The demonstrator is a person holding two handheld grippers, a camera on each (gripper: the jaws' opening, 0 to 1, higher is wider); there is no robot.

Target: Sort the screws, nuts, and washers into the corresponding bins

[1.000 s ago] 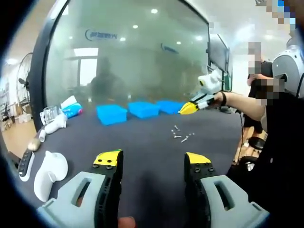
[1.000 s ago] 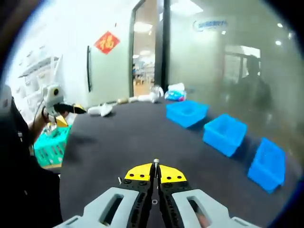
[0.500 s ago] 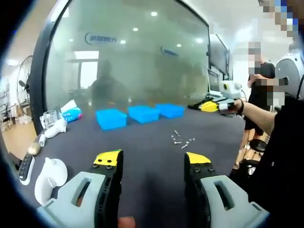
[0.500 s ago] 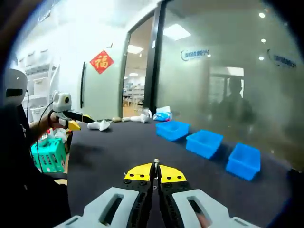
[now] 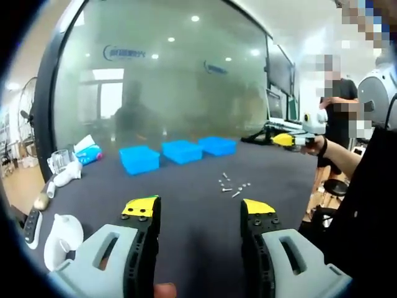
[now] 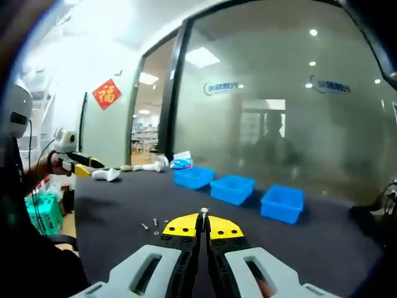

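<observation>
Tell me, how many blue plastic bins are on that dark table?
3, in a row along the far side of the dark table: left bin, middle bin, right bin. None seem hidden.

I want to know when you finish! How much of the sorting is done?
Not much looks done. A small pile of loose hardware lies on the dark table, and what's inside the three blue bins can't be seen. In hand: the right gripper is pinched shut on a small screw. The left gripper is open and holds nothing. That pile is left to sort.
</observation>
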